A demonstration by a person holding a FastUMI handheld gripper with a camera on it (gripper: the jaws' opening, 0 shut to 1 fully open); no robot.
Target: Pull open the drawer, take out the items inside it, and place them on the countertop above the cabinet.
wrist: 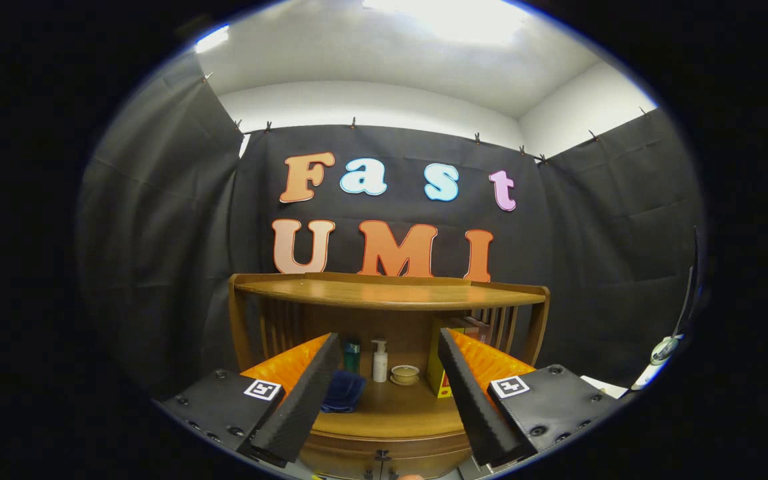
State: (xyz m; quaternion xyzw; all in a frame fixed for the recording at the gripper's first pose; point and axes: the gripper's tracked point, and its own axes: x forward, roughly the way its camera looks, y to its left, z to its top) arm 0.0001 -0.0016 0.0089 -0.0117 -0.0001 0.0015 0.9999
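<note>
A wooden cabinet stands ahead of me against the booth wall. Its countertop (397,413) lies between and just beyond my fingers. The drawer front (357,448) sits below the countertop's rounded edge and looks shut, with a small dark knob (382,456) at its middle. My gripper (387,335) is open, fingers wide apart with nothing between them, raised above the countertop's front edge. The drawer's inside is hidden.
On the countertop rest a folded blue cloth (344,391), a dark bottle (352,355), a white pump bottle (379,362), a small round tape roll (405,374) and a yellow box (435,373). A wooden upper shelf (384,293) with slatted sides spans above them.
</note>
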